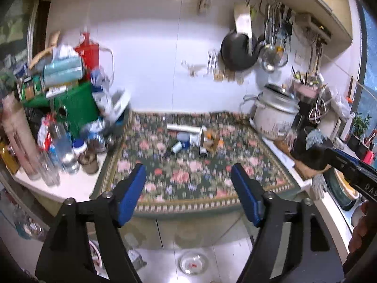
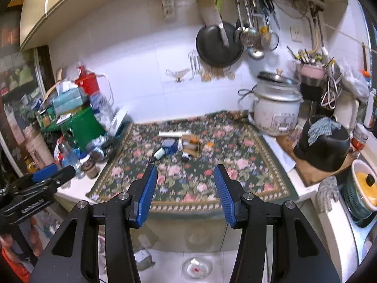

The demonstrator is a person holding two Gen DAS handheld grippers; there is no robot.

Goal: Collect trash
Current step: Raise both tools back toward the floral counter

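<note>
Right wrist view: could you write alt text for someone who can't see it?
Two blue-padded fingers stand open and empty above a floral cloth on a kitchen counter, where a small pile of trash lies. A white rice cooker stands behind on the right.

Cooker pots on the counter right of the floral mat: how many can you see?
2. The white round rice cooker with a metal lid stands at the mat's far right corner. The black rounded pot with a blue-grey cloth on top sits nearer, on a wooden board. Others may be hidden.
</note>
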